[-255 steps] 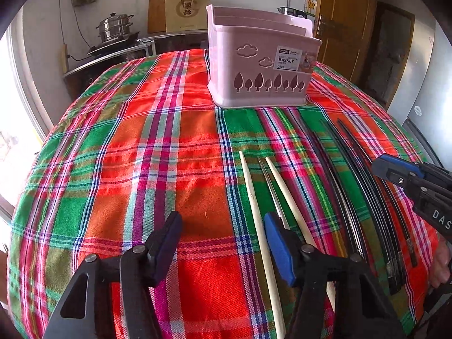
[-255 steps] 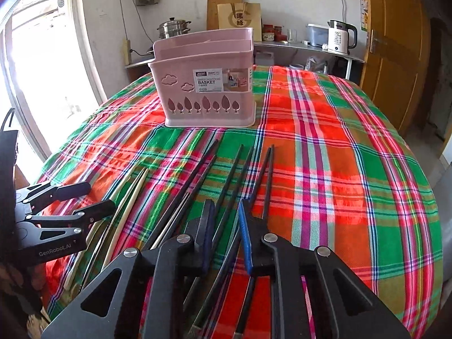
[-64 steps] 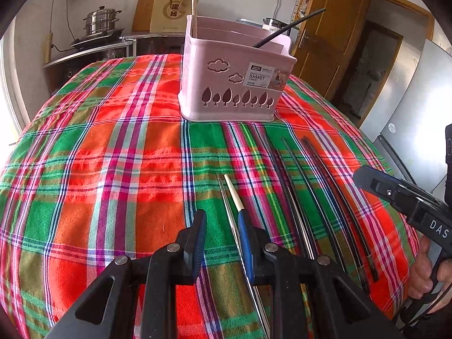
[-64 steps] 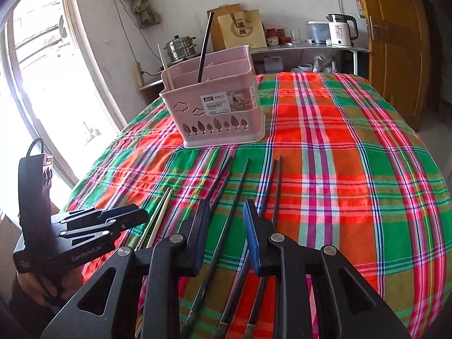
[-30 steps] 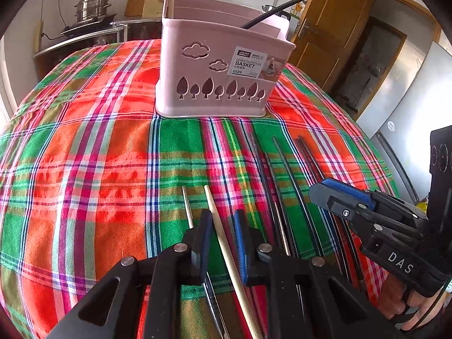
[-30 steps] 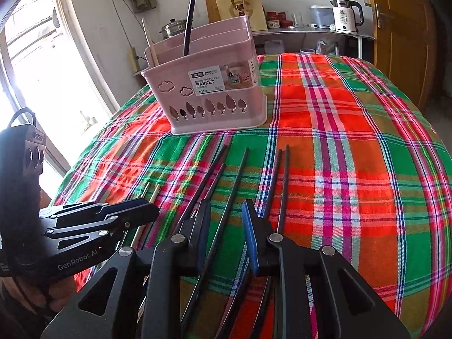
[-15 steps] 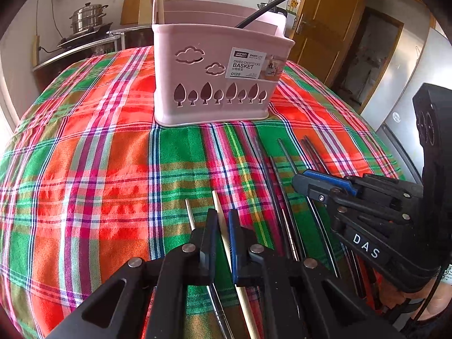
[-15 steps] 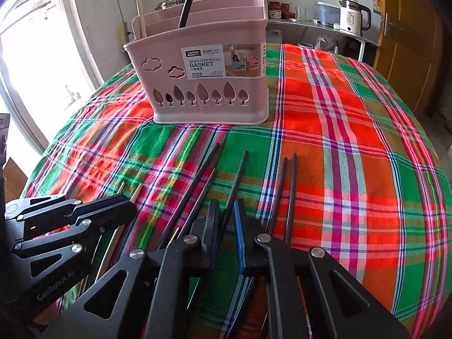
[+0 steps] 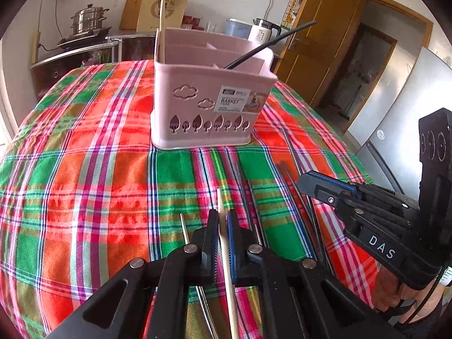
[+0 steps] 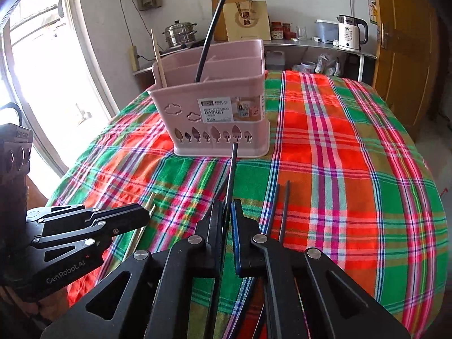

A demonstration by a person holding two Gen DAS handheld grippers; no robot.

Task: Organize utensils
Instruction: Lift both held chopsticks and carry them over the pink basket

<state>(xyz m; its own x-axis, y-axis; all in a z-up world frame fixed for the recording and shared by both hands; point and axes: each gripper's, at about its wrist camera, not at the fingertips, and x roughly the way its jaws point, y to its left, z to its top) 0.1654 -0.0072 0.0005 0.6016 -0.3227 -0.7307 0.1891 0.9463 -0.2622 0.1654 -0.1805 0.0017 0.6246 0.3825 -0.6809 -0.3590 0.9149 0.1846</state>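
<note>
Pale wood, round and slim: the chopstick (image 9: 223, 227) your left gripper (image 9: 222, 220) clamped; your right gripper (image 10: 227, 214) pinched a glossy black chopstick (image 10: 231, 175).

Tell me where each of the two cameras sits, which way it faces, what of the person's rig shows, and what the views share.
Left wrist: sits on the left gripper, faces the pink basket; shut on a wooden chopstick; right gripper at right.
Right wrist: sits on the right gripper, faces the same basket; shut on a black chopstick; left gripper at left.
Shared: basket, plaid tablecloth.
</note>
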